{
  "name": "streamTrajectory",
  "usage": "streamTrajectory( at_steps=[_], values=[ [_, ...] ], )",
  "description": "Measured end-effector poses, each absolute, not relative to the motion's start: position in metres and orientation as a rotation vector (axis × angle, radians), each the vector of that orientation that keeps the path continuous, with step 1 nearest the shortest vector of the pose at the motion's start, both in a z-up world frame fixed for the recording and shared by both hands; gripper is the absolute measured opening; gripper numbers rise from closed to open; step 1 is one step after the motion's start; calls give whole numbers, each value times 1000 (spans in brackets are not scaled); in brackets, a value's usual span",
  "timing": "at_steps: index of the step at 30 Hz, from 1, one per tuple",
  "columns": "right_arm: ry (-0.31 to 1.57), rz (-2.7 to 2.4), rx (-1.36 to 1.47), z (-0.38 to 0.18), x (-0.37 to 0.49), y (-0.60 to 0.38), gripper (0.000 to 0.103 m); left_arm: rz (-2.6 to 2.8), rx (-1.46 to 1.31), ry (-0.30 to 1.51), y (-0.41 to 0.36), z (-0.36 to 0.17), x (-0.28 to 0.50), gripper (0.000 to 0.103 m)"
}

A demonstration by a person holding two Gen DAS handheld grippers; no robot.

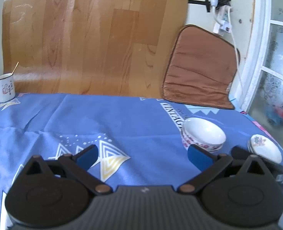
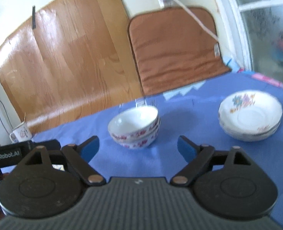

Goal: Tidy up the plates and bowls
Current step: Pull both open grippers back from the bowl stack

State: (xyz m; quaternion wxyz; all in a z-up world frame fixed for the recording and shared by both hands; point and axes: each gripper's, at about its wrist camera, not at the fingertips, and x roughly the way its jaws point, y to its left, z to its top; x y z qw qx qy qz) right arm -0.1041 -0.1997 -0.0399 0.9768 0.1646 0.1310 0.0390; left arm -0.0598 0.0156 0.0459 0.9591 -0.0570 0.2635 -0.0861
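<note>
Both stacks formed: we draw the right gripper [image 2: 138, 147], jaws spread and empty, straight back from the stacked bowls [image 2: 134, 127] ahead; left gripper [image 1: 142, 157] likewise released.

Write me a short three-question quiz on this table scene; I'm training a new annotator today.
1. True or false: the bowls are nested in a stack.
2. What holds the right gripper? A) a bowl B) a plate C) nothing
3. Which item stands apart at the cloth's far corner, by the wood-grain board?

Key: 1 true. 2 C; both it and the left gripper are open and empty. 3 the mug; the stacked plates sit beside the bowls.
</note>
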Motion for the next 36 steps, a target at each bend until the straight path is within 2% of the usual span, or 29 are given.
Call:
streamTrajectory(
  at_steps=[1,4,14,36],
  values=[
    [236,72,334,-40,-107,-200,103,-168,-114,542,16,45,-59,103],
    [189,20,339,-40,-111,-201,103,-154,-115,561,16,42,-57,103],
    [254,25,381,-45,-105,-211,103,-142,-26,671,-2,27,-49,103],
    [326,87,326,-46,-101,-205,103,-128,16,680,-9,23,-51,103]
  ],
)
